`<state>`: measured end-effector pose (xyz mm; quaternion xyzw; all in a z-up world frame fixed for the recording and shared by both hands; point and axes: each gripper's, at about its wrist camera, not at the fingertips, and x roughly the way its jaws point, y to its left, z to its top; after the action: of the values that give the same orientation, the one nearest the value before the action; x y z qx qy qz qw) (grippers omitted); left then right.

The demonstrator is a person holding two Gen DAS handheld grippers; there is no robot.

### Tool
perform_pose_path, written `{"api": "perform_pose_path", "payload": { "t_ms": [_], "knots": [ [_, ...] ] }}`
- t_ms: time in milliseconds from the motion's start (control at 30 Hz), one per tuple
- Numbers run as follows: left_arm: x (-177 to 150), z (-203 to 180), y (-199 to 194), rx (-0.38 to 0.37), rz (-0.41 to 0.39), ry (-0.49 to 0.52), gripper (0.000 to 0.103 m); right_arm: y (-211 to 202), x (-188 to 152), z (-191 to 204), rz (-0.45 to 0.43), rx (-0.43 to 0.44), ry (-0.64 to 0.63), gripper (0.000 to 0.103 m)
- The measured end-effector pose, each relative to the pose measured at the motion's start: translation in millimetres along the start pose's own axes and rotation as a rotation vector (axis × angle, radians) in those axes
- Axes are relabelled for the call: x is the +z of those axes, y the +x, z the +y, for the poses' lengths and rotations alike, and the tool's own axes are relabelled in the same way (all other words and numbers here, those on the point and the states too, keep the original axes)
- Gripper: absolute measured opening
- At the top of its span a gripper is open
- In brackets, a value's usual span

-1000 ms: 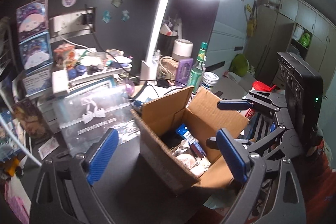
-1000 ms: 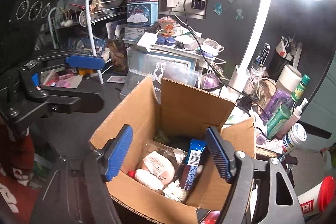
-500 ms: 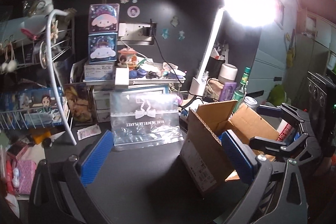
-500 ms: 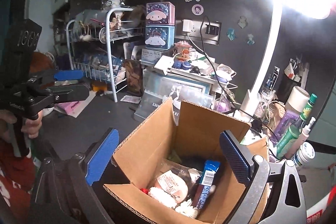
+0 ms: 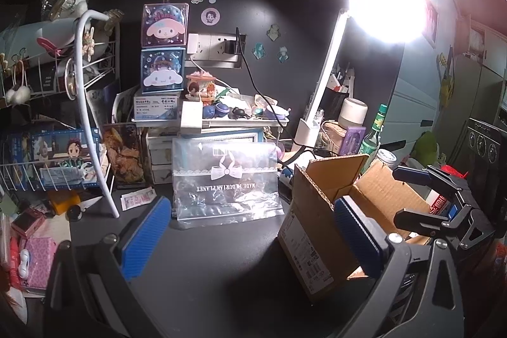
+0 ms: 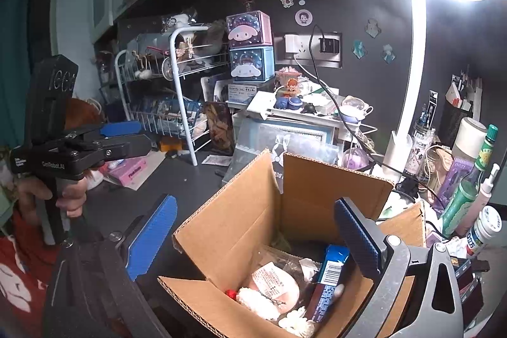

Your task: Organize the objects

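1. The cardboard box point(image 6: 285, 243) is seen at lower centre of the right wrist view, flaps up, partly filled
2. The left gripper point(image 5: 250, 238) and right gripper point(image 6: 253, 238) are both spread wide, nothing held
3. The blue packet point(image 6: 329, 274) inside is judged light, stiff, best pinched across its narrow sides
4. The clear bag point(image 5: 226, 179), mid-frame in the left view, is judged flimsy and slippery; its top edge is favoured

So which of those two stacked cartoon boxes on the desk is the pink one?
The upper cartoon box is pink, with a pink-hooded bunny face; the lower cartoon box beneath it is blue, showing a white long-eared character.
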<state>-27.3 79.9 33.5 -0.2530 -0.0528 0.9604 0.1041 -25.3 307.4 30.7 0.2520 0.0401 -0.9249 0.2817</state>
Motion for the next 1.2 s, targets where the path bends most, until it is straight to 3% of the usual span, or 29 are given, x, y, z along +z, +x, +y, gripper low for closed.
{"api": "perform_pose_path", "payload": {
  "t_ms": [1200],
  "knots": [
    [-0.1,2.1,-1.0,0.011,-0.010,0.013,0.102,-1.9,1.4,-2.6,-0.018,0.003,0.020,0.100]
  ]
}}
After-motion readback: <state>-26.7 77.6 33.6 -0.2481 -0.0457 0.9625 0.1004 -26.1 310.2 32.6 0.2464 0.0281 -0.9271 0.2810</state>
